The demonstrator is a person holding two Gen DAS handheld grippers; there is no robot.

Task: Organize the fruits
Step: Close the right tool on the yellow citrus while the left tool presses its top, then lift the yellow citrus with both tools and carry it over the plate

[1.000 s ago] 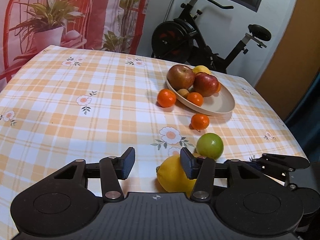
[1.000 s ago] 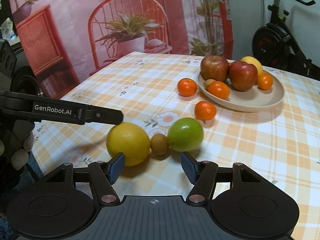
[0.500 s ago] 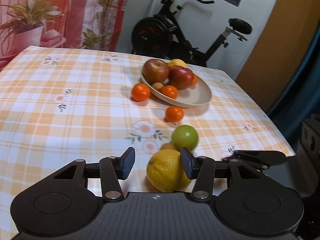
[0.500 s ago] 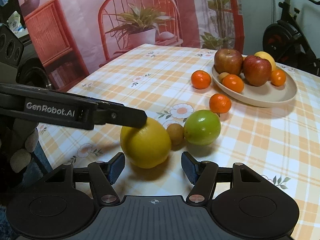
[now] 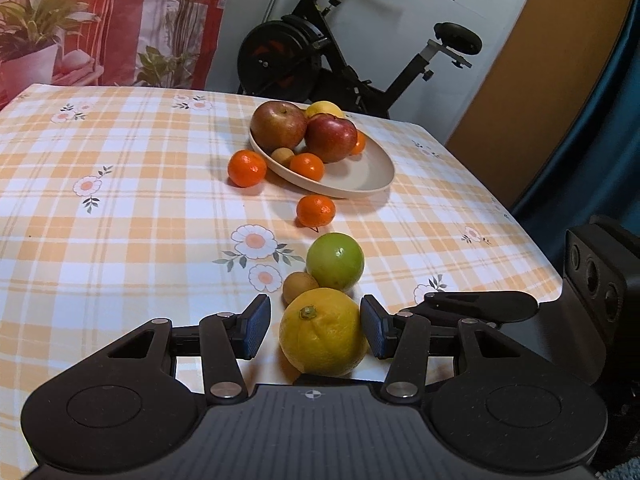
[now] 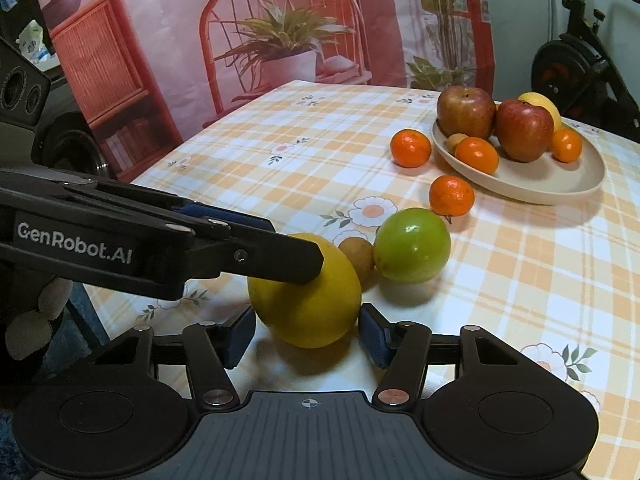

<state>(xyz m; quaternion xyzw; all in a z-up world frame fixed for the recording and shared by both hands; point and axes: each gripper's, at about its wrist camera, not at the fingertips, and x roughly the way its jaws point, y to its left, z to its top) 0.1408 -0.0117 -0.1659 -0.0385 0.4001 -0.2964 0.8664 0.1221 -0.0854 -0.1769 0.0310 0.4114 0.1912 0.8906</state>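
Checked cloth with daisies covered the table, an exercise bike standing behind its far edge. Near the front edge lay a yellow lemon, a small brown fruit touching it on the far side, and a green apple just beyond that. Farther off sat the plate holding apples and tangerines, with two loose tangerines near its rim.

A second earlier the lemon had sat off to the right of the left gripper; now both grippers had swung onto it. The left gripper's fingers stood apart on either side of the lemon, the right one about touching the peel, the left one clear of it. The right gripper also bracketed the lemon, and its jaws were closing, though a gap showed at the left pad.

I judged the lemon was the next fruit bound for the plate, not yet lifted. Two grippers crowding one fruit risked nudging it off the near edge.
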